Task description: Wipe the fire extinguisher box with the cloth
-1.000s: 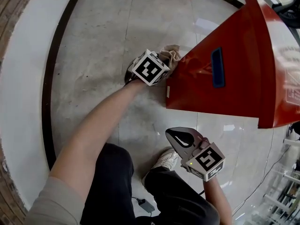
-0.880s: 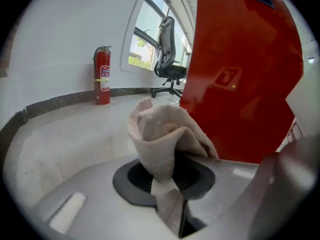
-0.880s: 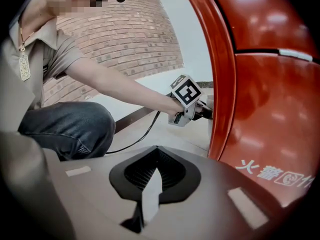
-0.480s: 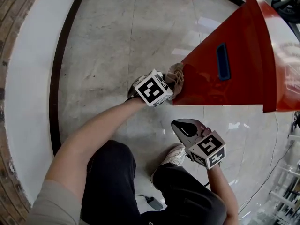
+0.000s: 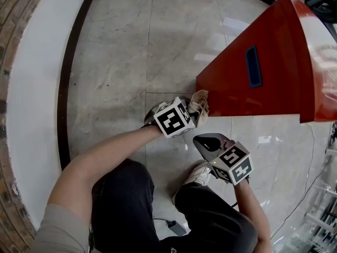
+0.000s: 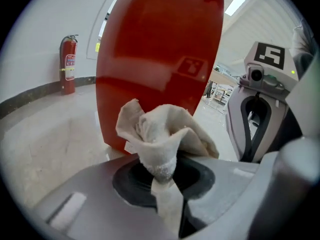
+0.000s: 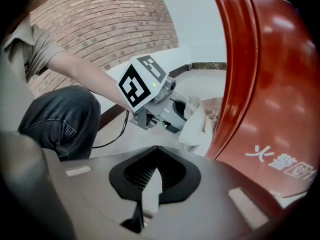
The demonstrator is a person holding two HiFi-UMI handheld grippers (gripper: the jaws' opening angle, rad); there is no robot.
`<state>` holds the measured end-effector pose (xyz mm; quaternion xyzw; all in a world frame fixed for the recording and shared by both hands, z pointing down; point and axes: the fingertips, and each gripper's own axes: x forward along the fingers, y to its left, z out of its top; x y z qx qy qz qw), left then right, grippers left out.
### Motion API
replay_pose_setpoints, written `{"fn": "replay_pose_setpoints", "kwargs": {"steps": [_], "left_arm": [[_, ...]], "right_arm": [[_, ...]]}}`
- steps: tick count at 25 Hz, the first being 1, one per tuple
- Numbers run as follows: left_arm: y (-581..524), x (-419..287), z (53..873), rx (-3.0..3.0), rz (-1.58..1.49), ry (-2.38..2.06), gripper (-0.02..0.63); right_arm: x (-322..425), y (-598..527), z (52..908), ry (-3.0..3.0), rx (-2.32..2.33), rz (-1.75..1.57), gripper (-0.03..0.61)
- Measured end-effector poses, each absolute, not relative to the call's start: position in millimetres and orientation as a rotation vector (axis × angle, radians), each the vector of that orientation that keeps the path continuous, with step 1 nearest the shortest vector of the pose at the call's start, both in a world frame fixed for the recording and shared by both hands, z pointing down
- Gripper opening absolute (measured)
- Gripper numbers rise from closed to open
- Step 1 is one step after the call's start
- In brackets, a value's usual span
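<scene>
The red fire extinguisher box (image 5: 253, 73) stands on the floor at the right of the head view, with a dark recessed handle (image 5: 254, 66) on its side. My left gripper (image 5: 196, 109) is shut on a beige cloth (image 5: 200, 103) at the box's lower left corner. In the left gripper view the cloth (image 6: 162, 134) bunches out of the jaws just in front of the red box (image 6: 160, 49). My right gripper (image 5: 202, 141) hangs shut and holds nothing, below the box. The right gripper view shows the cloth (image 7: 202, 121) against the box's edge (image 7: 235, 84).
A red fire extinguisher (image 6: 69, 64) stands by the white curved wall (image 5: 31, 99). A dark band (image 5: 66, 83) runs along the marble floor's edge. The person's legs and white shoe (image 5: 197, 175) are below the grippers. A cable and adapter (image 5: 176, 227) lie near the feet.
My left gripper with the cloth has slid down along the box's left edge to its lower corner. The right gripper has stayed almost in place.
</scene>
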<state>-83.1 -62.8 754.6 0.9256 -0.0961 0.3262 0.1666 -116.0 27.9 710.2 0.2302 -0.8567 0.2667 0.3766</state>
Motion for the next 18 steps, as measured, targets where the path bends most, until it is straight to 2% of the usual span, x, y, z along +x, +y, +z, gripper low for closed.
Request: {"fn": "replay_pose_setpoints", "kwargs": {"steps": [7, 18], "left_arm": [[-61.4, -79.0, 793.5, 2.55, 0.93, -0.265, 0.075], [-159.8, -94.0, 802.8, 2.516, 0.916, -0.535, 0.075]], "right_arm": [[-105.2, 39.1, 717.5, -2.174, 0.575, 0.708, 0.025], [-74.3, 45.9, 724.3, -2.155, 0.641, 0.77, 0.025]]}}
